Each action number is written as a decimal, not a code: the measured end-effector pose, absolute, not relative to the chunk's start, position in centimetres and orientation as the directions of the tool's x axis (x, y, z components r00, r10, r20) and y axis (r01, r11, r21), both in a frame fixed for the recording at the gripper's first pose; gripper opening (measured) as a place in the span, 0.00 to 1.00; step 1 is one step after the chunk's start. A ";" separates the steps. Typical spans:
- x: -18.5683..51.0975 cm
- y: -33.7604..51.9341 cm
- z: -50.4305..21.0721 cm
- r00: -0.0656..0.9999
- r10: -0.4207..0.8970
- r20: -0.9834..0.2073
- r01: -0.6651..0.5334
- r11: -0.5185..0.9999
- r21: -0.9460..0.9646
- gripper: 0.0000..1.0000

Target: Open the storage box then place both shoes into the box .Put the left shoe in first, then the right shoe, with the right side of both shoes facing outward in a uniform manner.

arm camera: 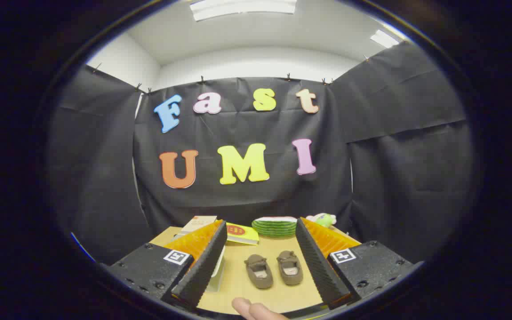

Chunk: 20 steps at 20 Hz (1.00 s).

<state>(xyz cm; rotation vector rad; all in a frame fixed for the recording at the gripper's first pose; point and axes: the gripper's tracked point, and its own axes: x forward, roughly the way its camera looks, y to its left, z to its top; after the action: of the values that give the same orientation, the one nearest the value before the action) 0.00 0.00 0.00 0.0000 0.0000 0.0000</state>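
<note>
Looking across the desk (238, 284) in the lower centre of the frame, I see my tongs (261, 253) spread wide and grasping nothing. A white storage box (217, 273) peeks out beside the left finger, mostly hidden. Two brown shoes (274, 269) sit side by side between the fingers, toes away from me. Farther back lie a yellow book (242, 233), a green striped plate stack (275, 226) and a small plush toy (322, 219). A fingertip (256, 310) shows at bottom centre.

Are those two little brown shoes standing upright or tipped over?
Upright: the two small brown shoes rest on their soles on the tan table, openings up, between the open tool's fingers.
</note>
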 end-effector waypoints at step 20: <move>0.7 2.8 -5.1 0.991 0.076 -0.107 -0.080 0.996 -0.040 0.99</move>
<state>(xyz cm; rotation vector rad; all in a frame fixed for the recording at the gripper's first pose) 0.72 2.82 -5.06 -0.0439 0.1057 0.0781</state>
